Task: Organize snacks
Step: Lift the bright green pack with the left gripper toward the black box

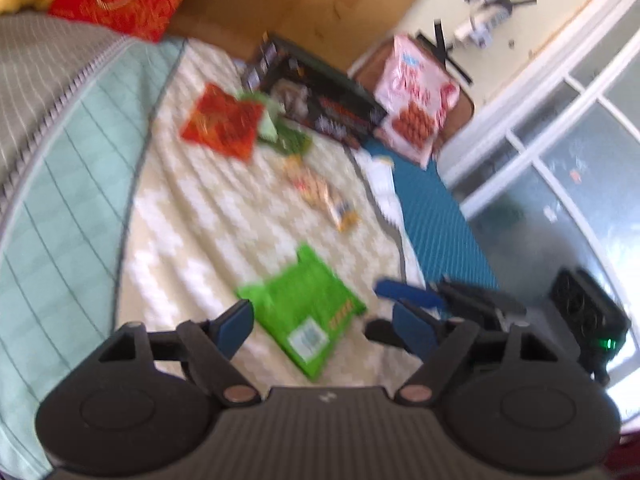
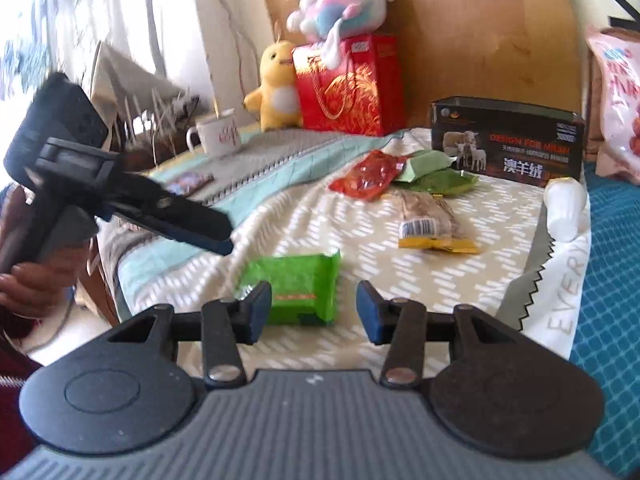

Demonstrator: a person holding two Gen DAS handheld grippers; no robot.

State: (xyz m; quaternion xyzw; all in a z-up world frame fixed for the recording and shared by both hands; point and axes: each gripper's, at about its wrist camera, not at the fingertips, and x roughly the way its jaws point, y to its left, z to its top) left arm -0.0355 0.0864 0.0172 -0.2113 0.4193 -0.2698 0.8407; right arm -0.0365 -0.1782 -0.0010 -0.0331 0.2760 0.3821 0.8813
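Note:
Snack packets lie on a cream patterned blanket (image 2: pixel 400 276). A bright green packet (image 2: pixel 296 288) lies nearest, just beyond my open, empty right gripper (image 2: pixel 314 310). It also shows in the left wrist view (image 1: pixel 308 312), between the fingers of my open, empty left gripper (image 1: pixel 324 320). Farther off lie a yellow-ended packet (image 2: pixel 432 220) (image 1: pixel 320 192), a red packet (image 2: pixel 366 176) (image 1: pixel 222 120) and pale and dark green packets (image 2: pixel 434 170) (image 1: pixel 286 132). The left gripper (image 2: pixel 192 228) shows at left in the right wrist view, and the right gripper (image 1: pixel 412 296) in the left wrist view.
A black box (image 2: pixel 508 140) (image 1: pixel 320 96) stands at the far side of the blanket. A pink snack bag (image 1: pixel 416 96) leans behind it. A red gift bag (image 2: pixel 348 84), plush toys (image 2: pixel 280 84), a white mug (image 2: pixel 218 132) and a white bottle (image 2: pixel 566 208) are around. A teal mat (image 2: pixel 612 280) lies right.

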